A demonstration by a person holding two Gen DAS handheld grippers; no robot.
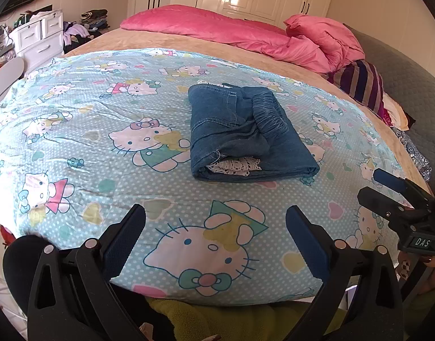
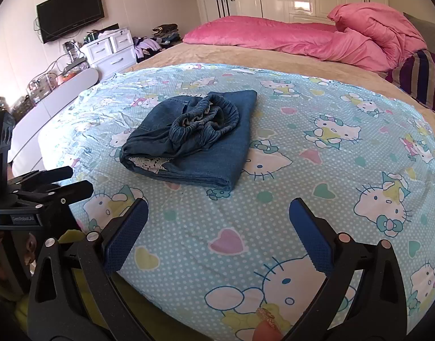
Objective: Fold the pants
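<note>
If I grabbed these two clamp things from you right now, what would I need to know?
Left gripper: open, empty, hanging over the near edge of the cartoon-cat sheet.
Right gripper: open, empty, also near the edge.
Denim pants: folded into a compact bundle mid-sheet, elastic waistband bunched on top, white lace poking out at the near end; neither gripper touches them.
Done: the folding, apparently.
Left: perhaps flatten the waistband and tuck in the lace.
</note>
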